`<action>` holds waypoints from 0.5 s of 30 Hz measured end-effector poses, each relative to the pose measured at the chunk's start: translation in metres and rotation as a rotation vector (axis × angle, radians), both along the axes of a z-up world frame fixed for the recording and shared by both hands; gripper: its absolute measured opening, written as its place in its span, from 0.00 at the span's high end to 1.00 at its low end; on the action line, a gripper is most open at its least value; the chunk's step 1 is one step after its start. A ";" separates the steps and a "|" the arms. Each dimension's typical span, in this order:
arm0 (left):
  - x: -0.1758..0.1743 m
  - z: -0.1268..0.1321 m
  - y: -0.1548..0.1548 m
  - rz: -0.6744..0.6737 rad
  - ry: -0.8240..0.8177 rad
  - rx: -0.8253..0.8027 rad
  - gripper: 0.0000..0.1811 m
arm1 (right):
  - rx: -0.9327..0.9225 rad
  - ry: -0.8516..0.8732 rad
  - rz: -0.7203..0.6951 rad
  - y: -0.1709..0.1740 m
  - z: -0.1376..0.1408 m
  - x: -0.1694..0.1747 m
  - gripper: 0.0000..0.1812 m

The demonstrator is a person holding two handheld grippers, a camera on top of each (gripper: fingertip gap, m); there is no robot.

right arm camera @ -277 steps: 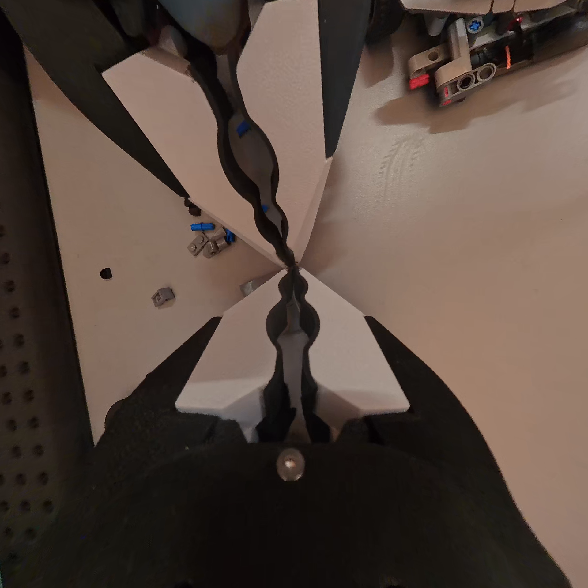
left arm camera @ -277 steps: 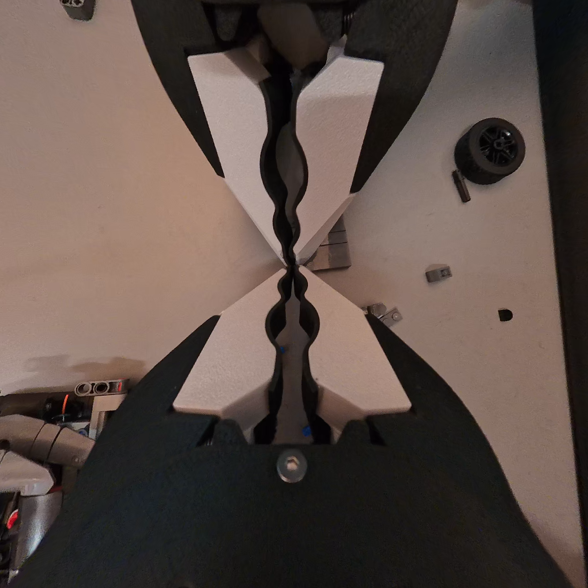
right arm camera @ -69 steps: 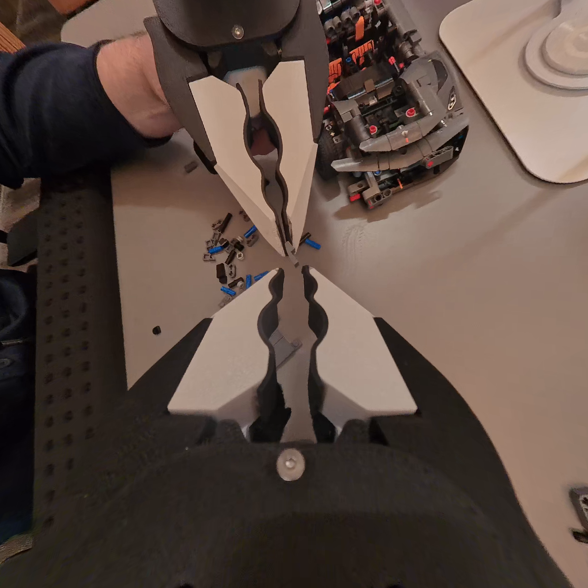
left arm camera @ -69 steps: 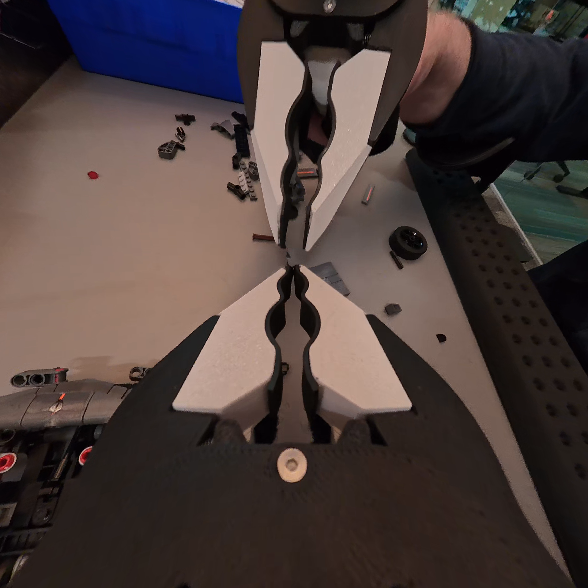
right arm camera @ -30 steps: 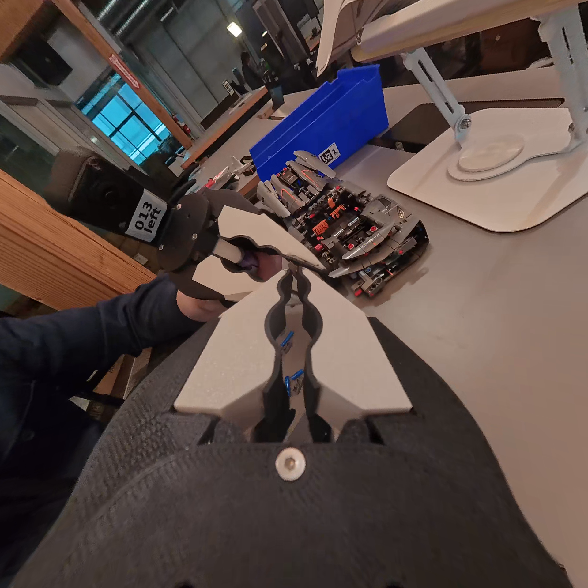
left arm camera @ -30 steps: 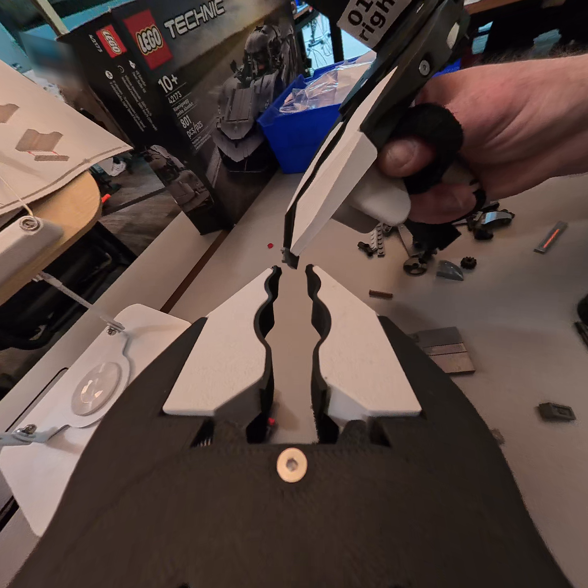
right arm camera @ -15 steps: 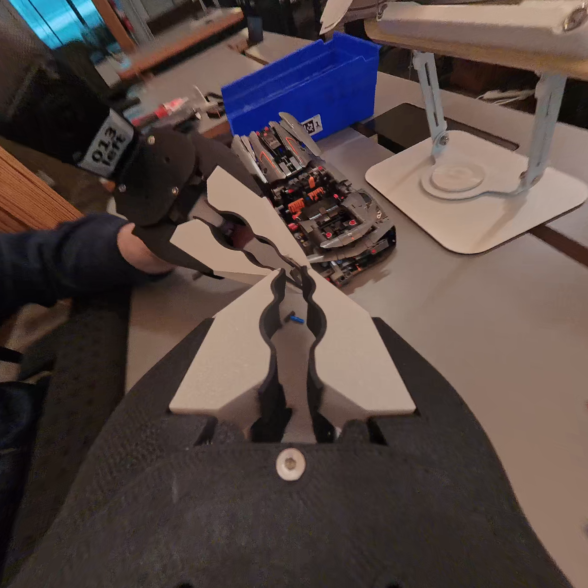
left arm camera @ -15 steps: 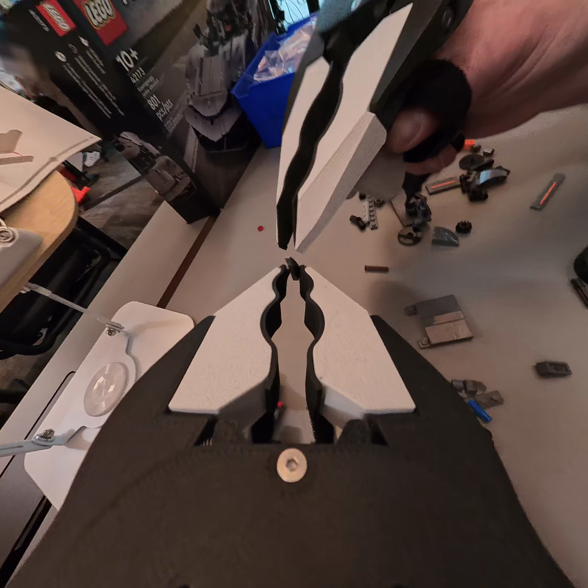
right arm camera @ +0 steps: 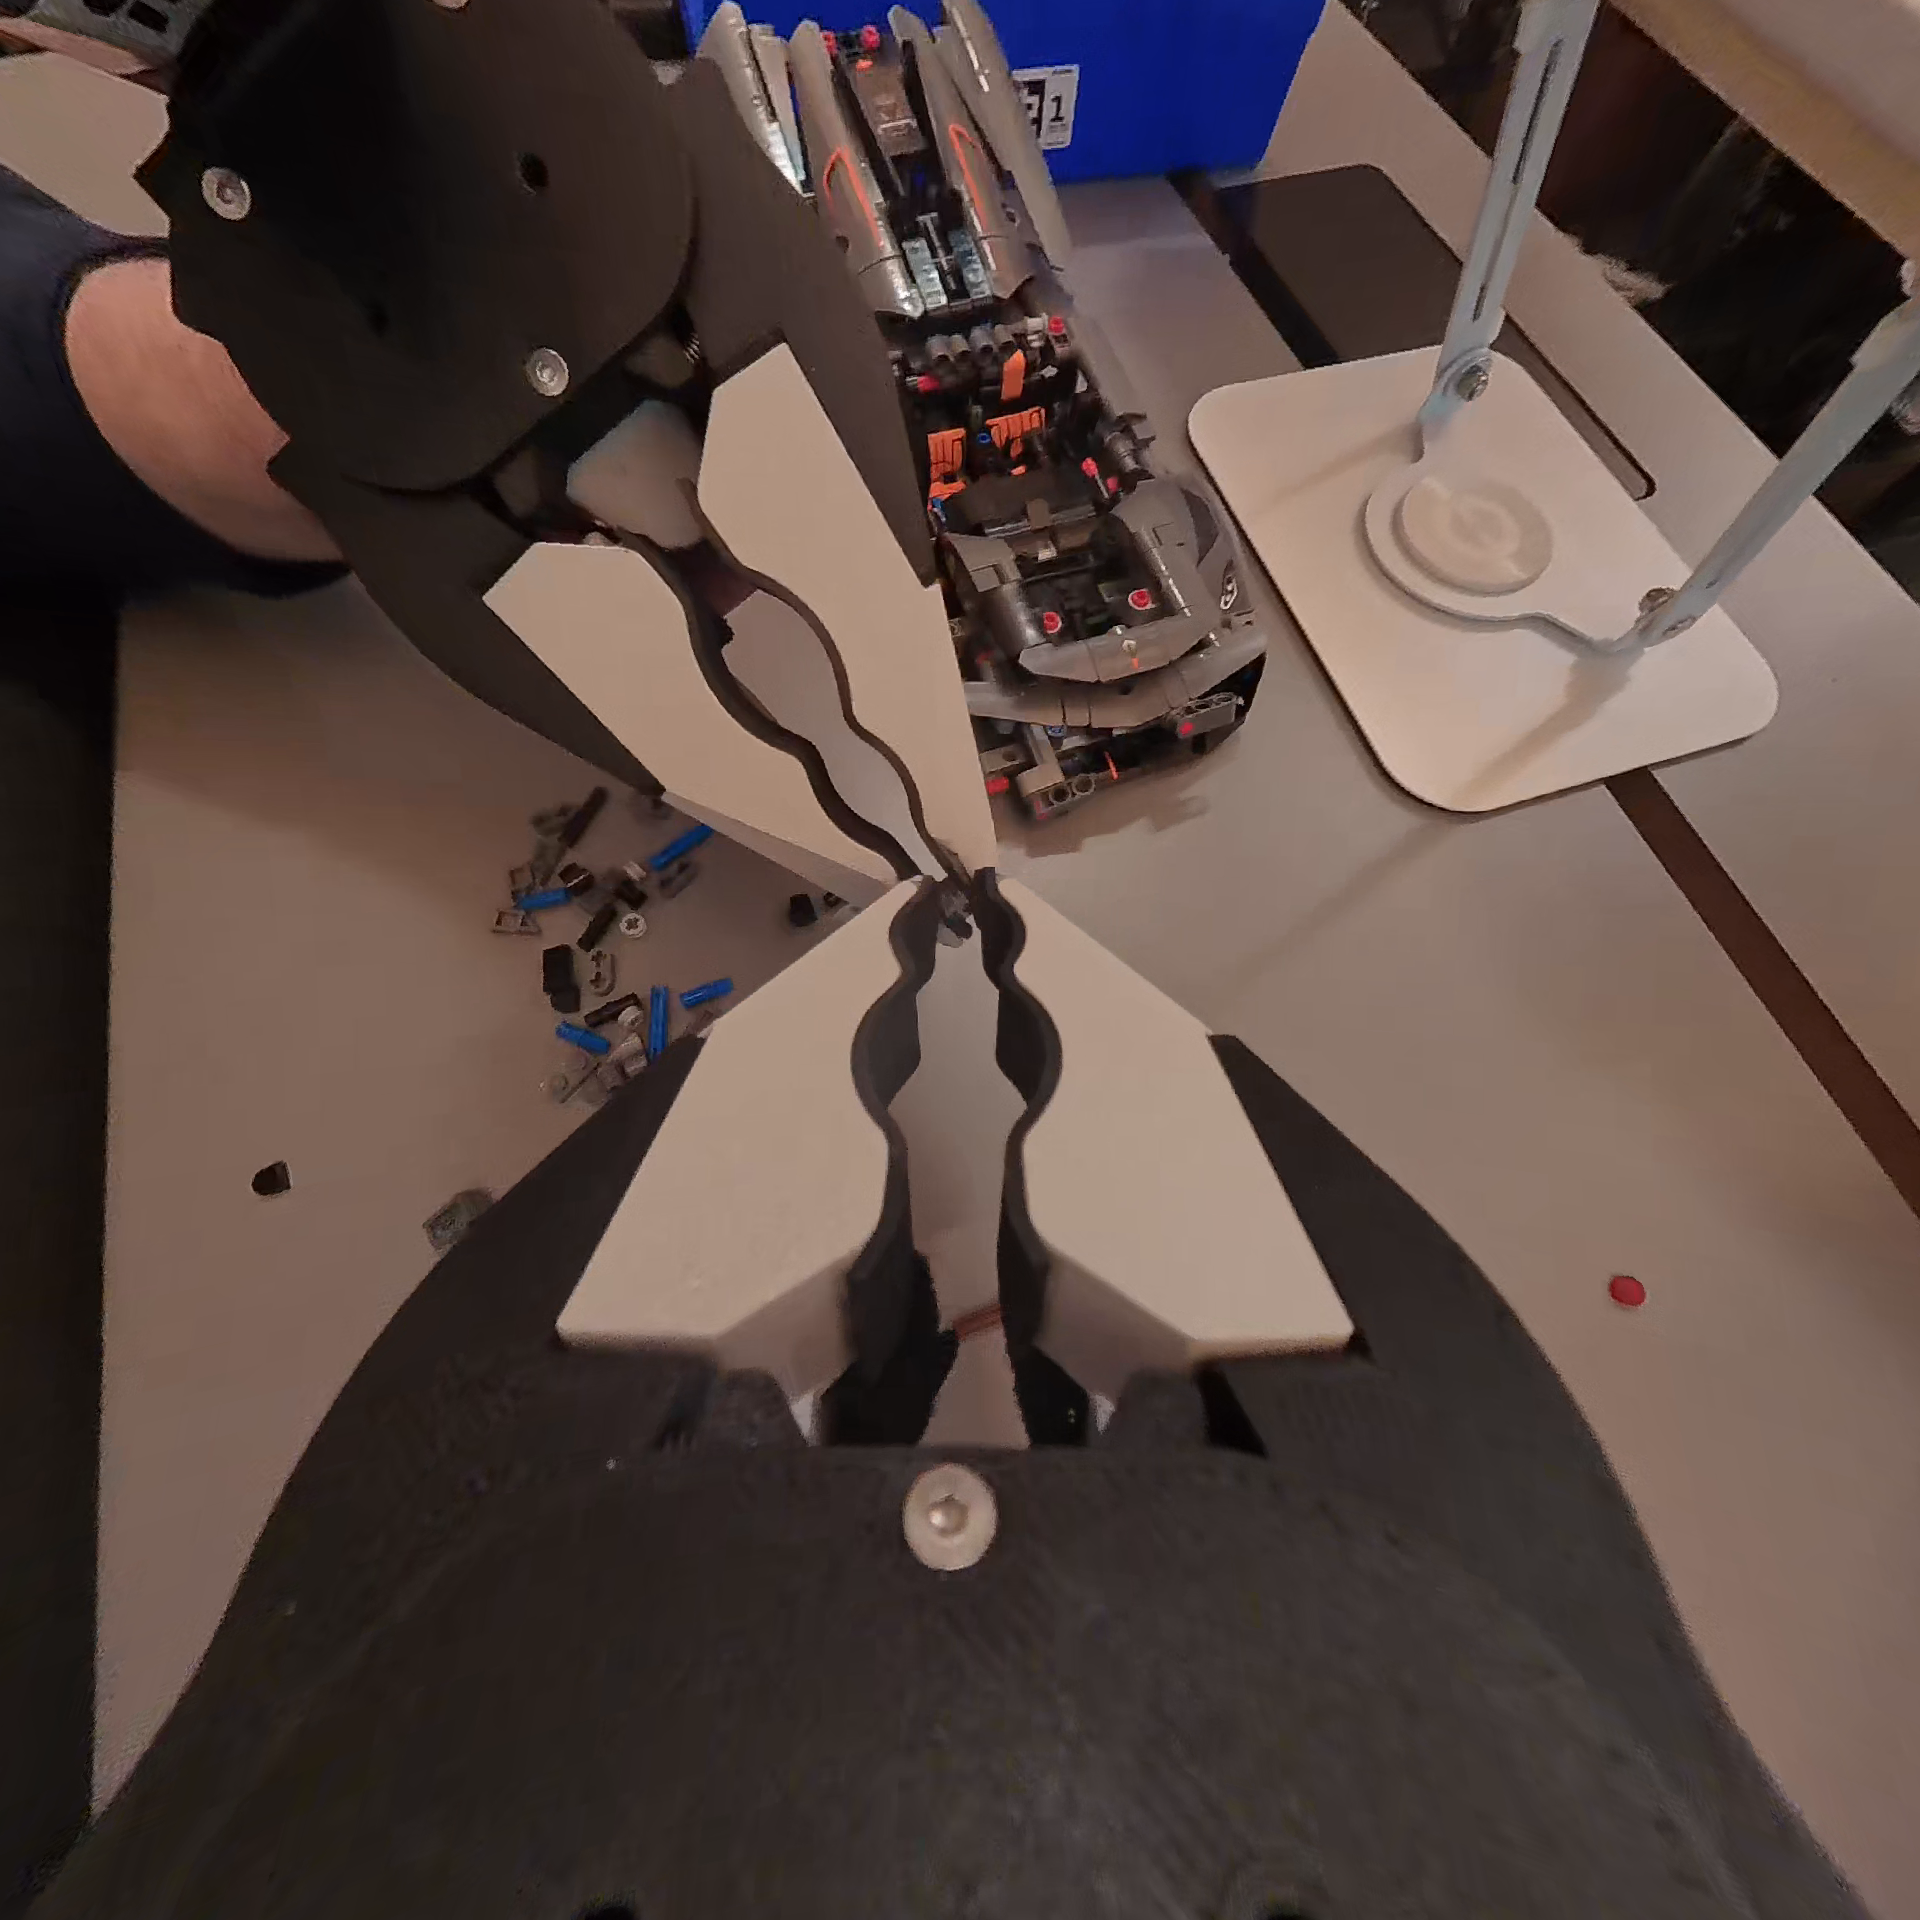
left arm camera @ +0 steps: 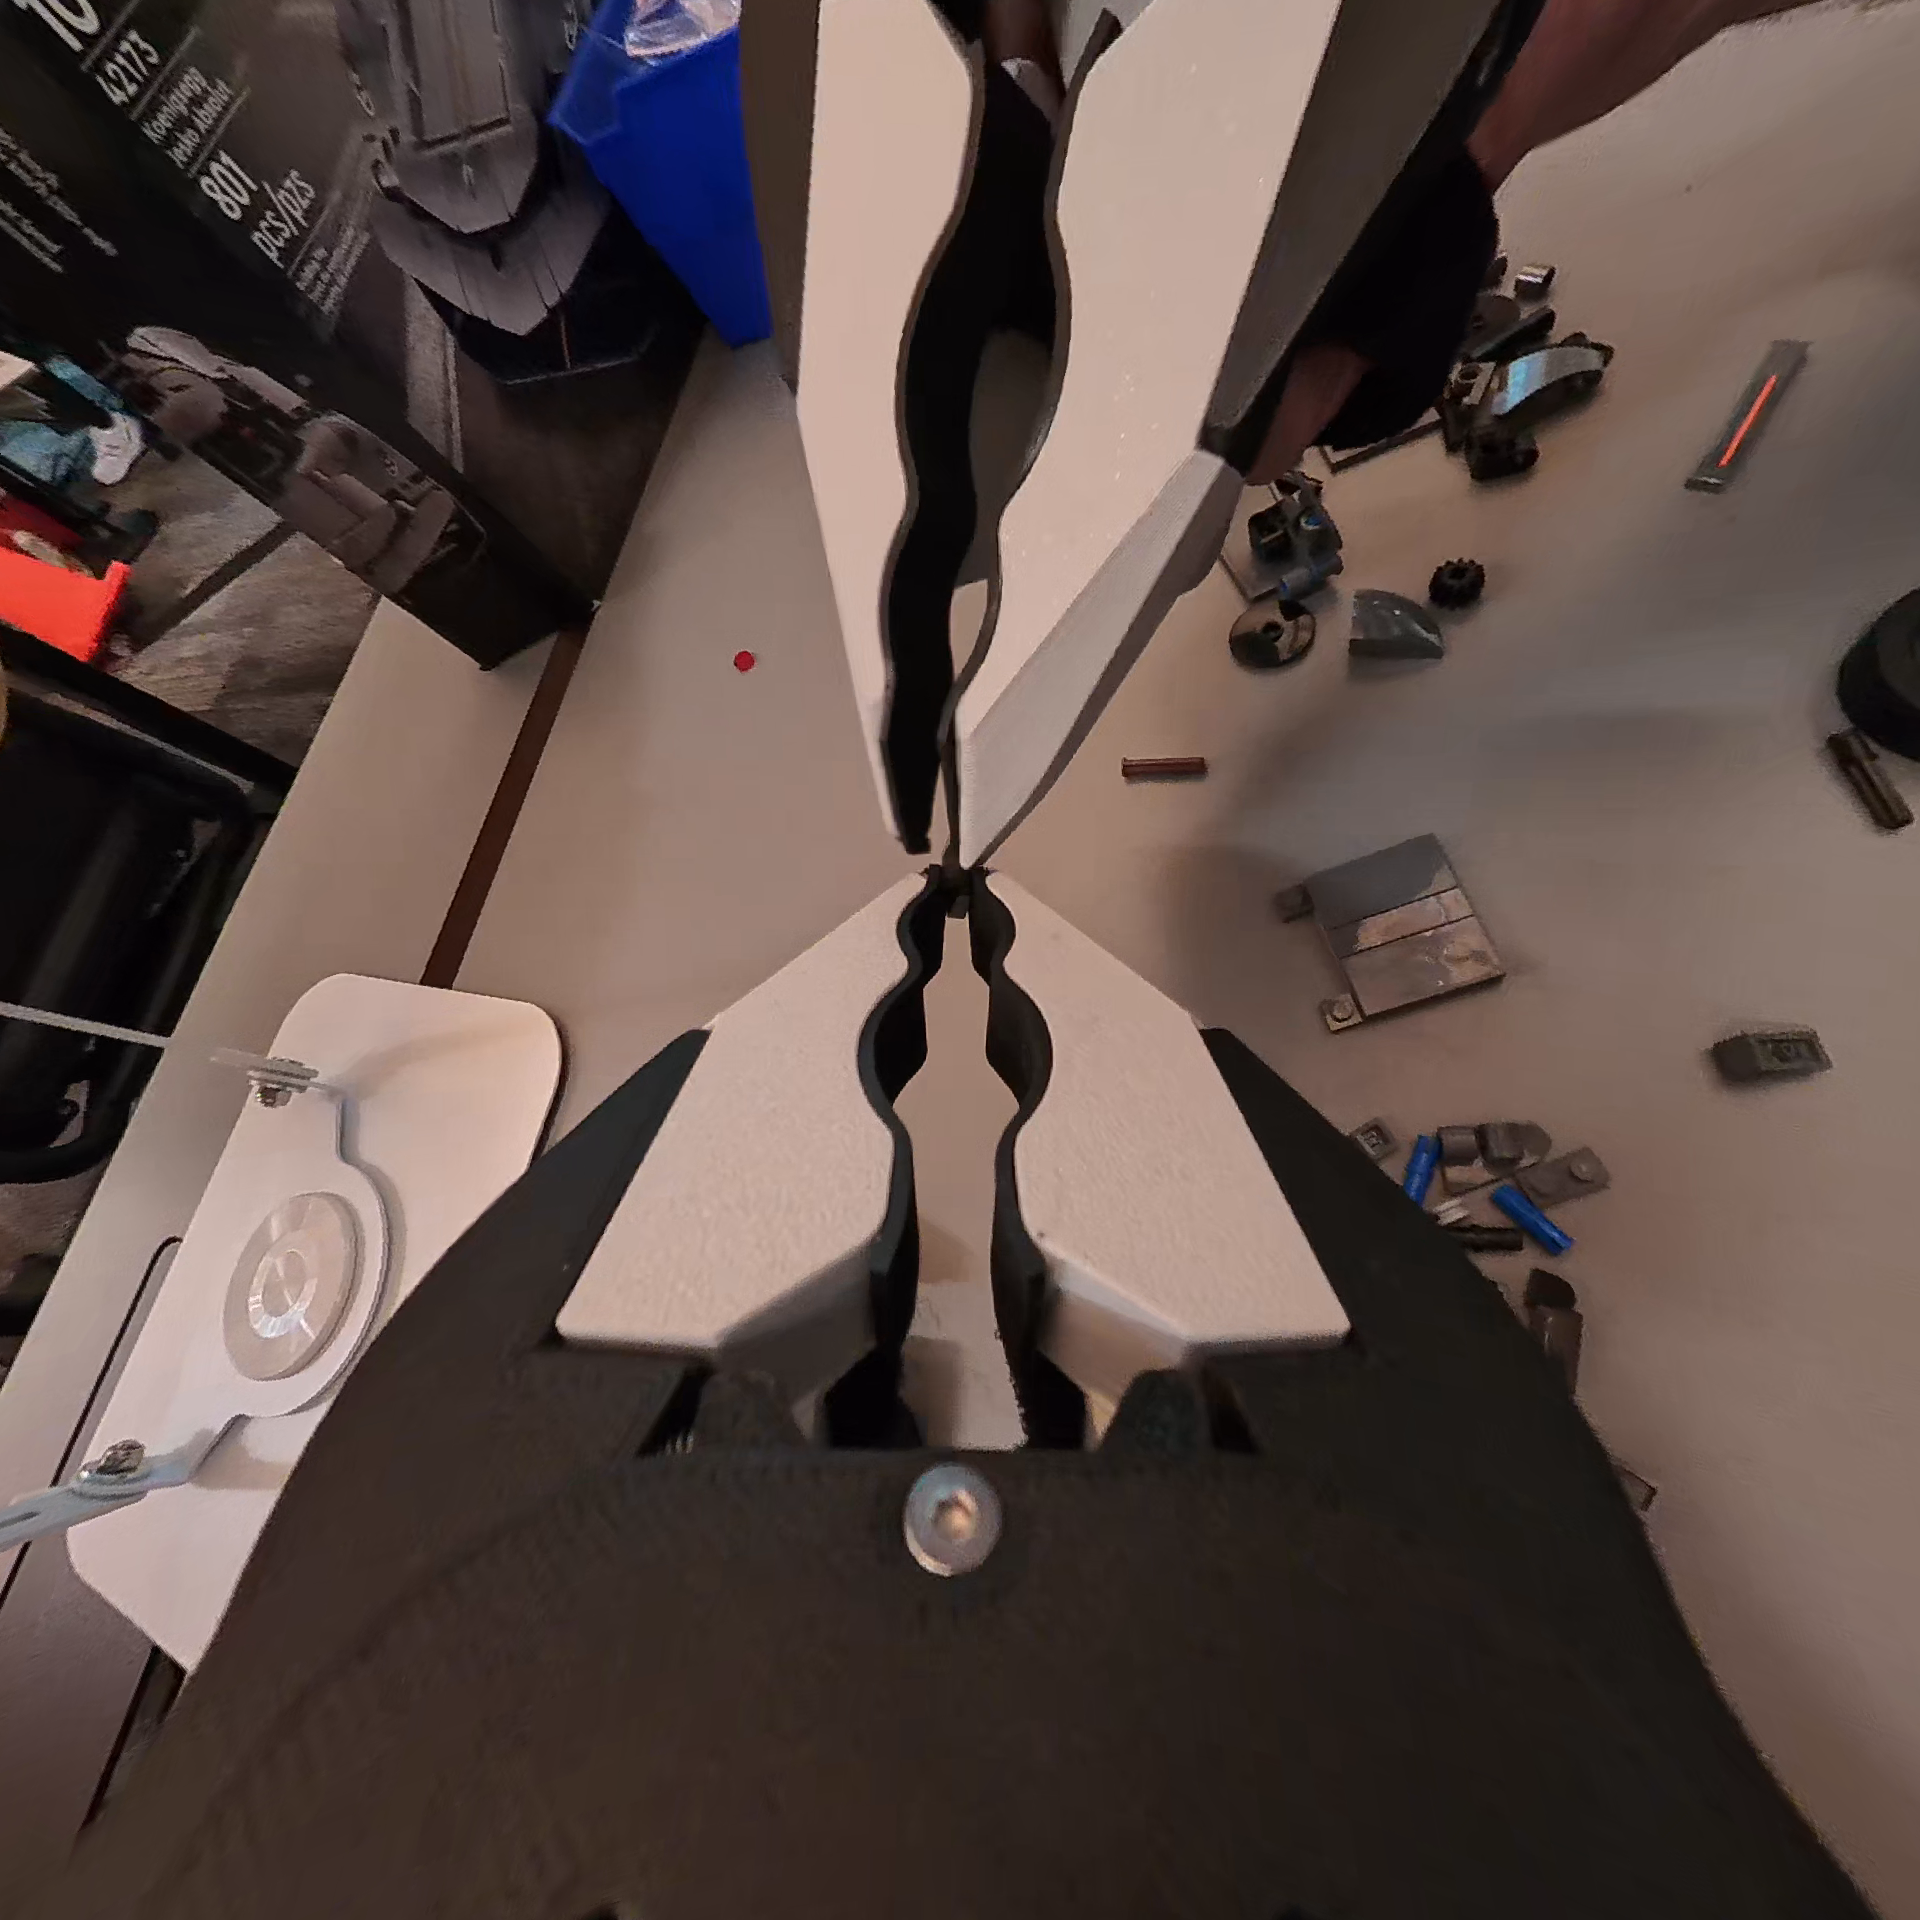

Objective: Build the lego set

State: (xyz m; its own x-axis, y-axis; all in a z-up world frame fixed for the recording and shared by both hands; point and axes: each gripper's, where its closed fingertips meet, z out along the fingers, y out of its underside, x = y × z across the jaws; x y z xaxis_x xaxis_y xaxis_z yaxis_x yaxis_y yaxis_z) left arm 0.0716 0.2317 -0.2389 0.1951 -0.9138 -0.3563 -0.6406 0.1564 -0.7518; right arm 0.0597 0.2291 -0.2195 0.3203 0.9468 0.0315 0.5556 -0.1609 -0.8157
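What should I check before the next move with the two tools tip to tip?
1. left tool shut on the small dark part: ok.
2. right tool also pinches at that spot: ok. One part or two: cannot tell.
3. Tips meet head-on, raised above the table: ok.
4. Part's orientation and seating: cannot tell, too small.
5. lego car sits on the table beyond the tips, not between them: ok.
6. loose pieces lie to the side, none caught in the tools: ok.
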 end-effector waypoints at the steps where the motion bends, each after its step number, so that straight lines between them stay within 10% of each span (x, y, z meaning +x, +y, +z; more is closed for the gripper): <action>1: 0.000 0.000 0.000 0.001 0.002 0.002 0.99 | -0.002 -0.002 0.004 -0.001 0.000 0.000 0.98; 15: -0.001 -0.006 0.000 -0.015 0.017 -0.006 0.98 | -0.140 0.106 -0.009 -0.002 0.008 0.000 1.00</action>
